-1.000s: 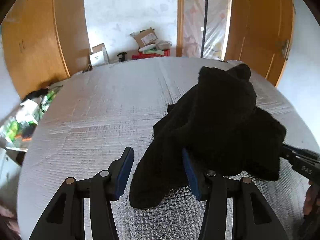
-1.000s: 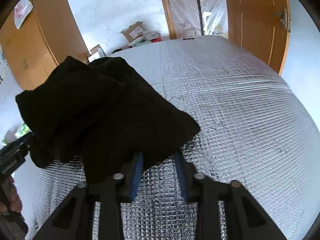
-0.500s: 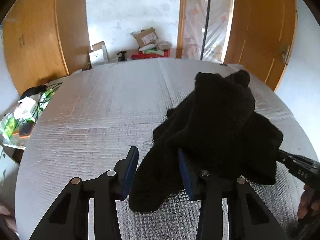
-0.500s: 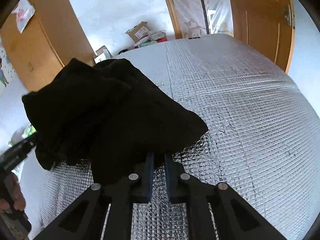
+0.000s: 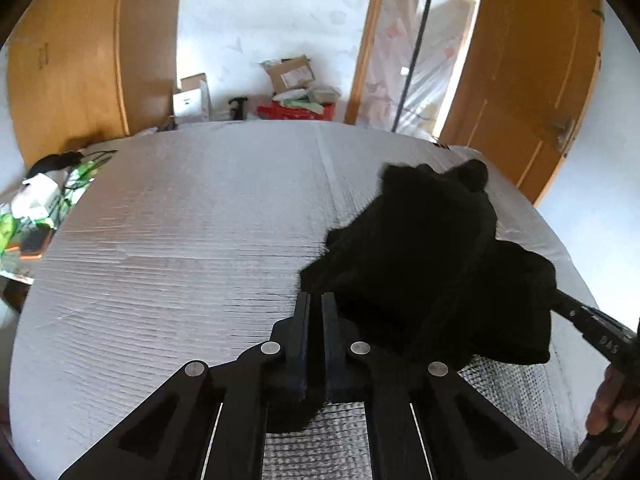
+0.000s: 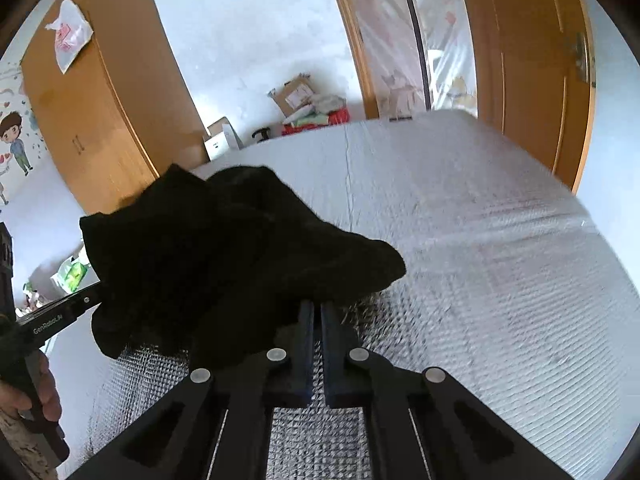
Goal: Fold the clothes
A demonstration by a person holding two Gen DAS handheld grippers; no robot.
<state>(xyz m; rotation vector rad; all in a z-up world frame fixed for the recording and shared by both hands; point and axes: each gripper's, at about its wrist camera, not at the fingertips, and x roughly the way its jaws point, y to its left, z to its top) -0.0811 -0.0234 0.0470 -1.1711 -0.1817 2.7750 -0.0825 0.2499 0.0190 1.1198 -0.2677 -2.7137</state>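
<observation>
Both grippers, left [image 5: 315, 300] and right [image 6: 316, 308], just closing, clenched on near hems of black garment [image 5: 424, 256], bunched near the silver mat's [image 5: 180, 240] near edge.

The garment [image 5: 424, 264] is plain black – no pattern; the mat [image 5: 180, 240] is silver with a fine quilted grid; doors [image 6: 528, 60] are orange-brown wood.

A home, most likely a child's bedroom: a wooden wardrobe [image 6: 108, 120] stands against the white wall, with cartoon wall stickers [image 6: 16, 140] beside it. Cardboard boxes [image 5: 290, 74] lie on the floor near a wooden door [image 5: 532, 80].
</observation>
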